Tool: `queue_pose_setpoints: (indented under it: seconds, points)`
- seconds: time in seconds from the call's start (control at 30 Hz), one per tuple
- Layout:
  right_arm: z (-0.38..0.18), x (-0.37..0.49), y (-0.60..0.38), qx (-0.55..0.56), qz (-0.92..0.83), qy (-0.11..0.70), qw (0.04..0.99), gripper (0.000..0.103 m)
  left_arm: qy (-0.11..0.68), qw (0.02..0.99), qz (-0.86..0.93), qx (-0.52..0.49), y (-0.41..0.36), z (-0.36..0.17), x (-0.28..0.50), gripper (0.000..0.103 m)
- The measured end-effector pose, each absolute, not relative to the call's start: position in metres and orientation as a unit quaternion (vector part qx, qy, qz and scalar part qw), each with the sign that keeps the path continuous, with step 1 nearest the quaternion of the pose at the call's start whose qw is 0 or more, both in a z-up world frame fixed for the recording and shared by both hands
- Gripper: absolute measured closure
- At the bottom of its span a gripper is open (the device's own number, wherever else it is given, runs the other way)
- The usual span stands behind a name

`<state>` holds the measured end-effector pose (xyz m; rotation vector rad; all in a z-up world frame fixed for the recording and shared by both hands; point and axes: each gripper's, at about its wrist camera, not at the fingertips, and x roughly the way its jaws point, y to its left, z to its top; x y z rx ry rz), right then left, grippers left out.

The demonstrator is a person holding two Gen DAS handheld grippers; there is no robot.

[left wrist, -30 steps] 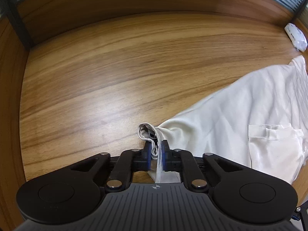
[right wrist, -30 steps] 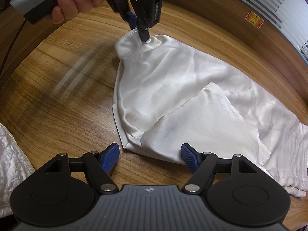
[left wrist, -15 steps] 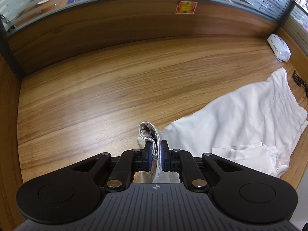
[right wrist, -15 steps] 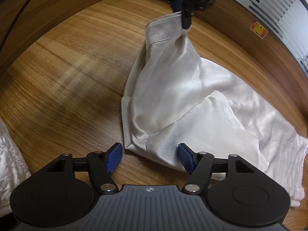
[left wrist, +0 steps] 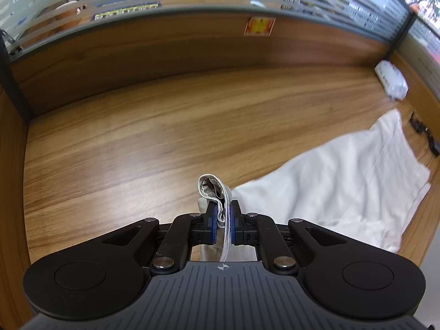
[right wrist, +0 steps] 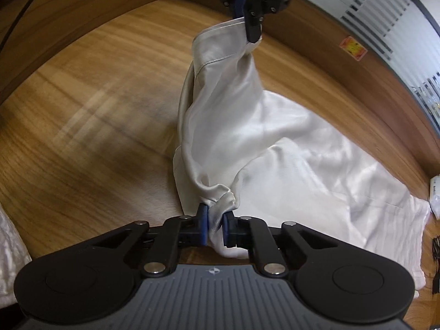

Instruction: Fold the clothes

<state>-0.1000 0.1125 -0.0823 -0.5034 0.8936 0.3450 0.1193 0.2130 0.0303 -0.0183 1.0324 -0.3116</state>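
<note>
Grippers: two, both on one garment

One white garment (right wrist: 247, 126) drapes over the wooden table (right wrist: 82, 126). Left gripper (left wrist: 222, 217) stays clamped on a raised corner, higher than before. Right gripper (right wrist: 215, 224), wide apart a second ago, is closing, its pads pinching the near edge.

The garment (right wrist: 275, 143) is white cloth with a satin sheen (smooth, softly creased); the desk (left wrist: 137, 143) is glossy wood-grain, the gripper bodies matt black plastic.

White bundle (right wrist: 11, 250) cut off at left edge
</note>
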Motion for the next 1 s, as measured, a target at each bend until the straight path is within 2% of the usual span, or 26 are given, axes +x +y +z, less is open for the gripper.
queue_pose_setpoints:
  seconds: [0.2, 0.5, 0.77, 1.0]
  points:
    - [-0.056, -0.085, 0.073, -0.155, 0.154, 0.435, 0.874, 0.096, 0.47, 0.868, -0.161, -0.018, 0.191, 0.046, 0.132, 0.093]
    - [-0.036, -0.055, -0.028, -0.004, 0.164, 0.453, 0.876, 0.097, 0.442, 0.879, -0.178, -0.012, 0.118, 0.063, 0.147, 0.093]
    - [-0.04, -0.033, -0.132, 0.081, 0.189, 0.455, 0.866, 0.097, 0.436, 0.885, -0.165, -0.018, 0.027, 0.083, 0.161, 0.093]
    - [-0.048, -0.015, -0.227, 0.113, 0.18, 0.454, 0.865, 0.097, 0.433, 0.884, -0.174, -0.003, -0.066, 0.091, 0.172, 0.093]
